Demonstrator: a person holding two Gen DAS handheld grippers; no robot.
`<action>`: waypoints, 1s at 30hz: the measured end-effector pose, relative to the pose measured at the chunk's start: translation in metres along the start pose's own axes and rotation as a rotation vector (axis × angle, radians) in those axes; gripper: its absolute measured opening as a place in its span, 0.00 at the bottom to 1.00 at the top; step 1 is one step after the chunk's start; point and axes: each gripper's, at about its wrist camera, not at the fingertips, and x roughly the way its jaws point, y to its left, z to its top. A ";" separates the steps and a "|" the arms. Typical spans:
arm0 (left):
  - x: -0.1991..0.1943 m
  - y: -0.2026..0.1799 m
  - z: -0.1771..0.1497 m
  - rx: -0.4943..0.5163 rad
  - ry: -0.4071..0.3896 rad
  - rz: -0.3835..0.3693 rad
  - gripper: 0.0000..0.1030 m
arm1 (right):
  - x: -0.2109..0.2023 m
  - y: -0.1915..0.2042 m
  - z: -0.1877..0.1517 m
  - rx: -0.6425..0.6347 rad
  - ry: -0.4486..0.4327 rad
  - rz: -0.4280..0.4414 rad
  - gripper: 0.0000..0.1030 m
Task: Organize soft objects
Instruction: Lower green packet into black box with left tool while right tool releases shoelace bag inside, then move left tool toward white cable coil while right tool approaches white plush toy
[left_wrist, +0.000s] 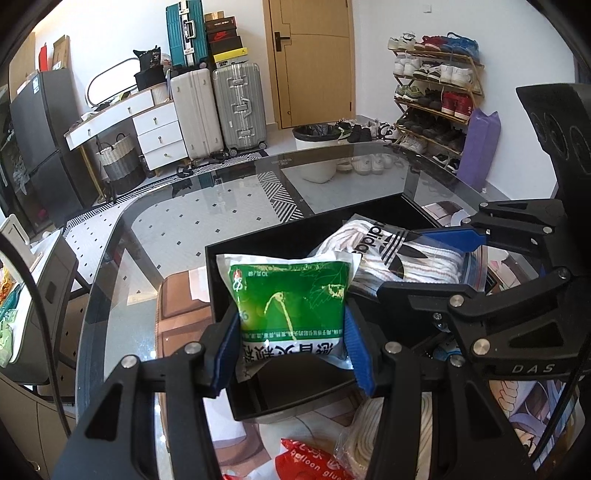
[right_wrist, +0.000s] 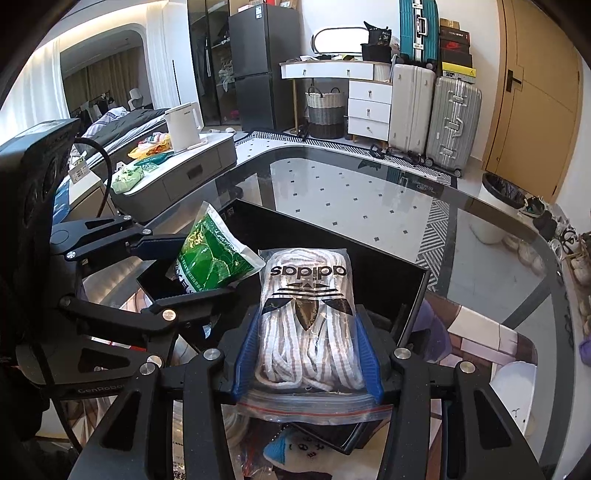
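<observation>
My left gripper (left_wrist: 291, 350) is shut on a green and white soft packet (left_wrist: 291, 302) and holds it over the near left corner of a black open box (left_wrist: 221, 280). My right gripper (right_wrist: 308, 354) is shut on a clear zip bag of white laces with an Adidas logo (right_wrist: 308, 317), held over the same box (right_wrist: 388, 280). The green packet also shows in the right wrist view (right_wrist: 210, 258), with the left gripper (right_wrist: 177, 273) beside it. The lace bag (left_wrist: 399, 254) and the right gripper (left_wrist: 436, 262) show in the left wrist view.
The box sits on a glass table (left_wrist: 207, 221). Near the front lie a red bag (left_wrist: 314, 461), a bag of white cord (left_wrist: 369, 435) and a blue and white soft item (right_wrist: 291, 450). A white bin (left_wrist: 317, 151) stands beyond the table.
</observation>
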 end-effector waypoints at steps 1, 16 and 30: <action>0.000 0.000 0.000 0.001 0.000 -0.001 0.50 | 0.000 0.000 -0.001 0.000 0.002 0.000 0.47; -0.003 0.001 -0.001 -0.001 -0.012 -0.031 0.54 | -0.012 0.006 -0.006 -0.003 -0.037 0.011 0.64; -0.032 -0.004 -0.002 -0.016 -0.051 -0.051 0.96 | -0.075 -0.008 -0.044 0.134 -0.159 -0.042 0.99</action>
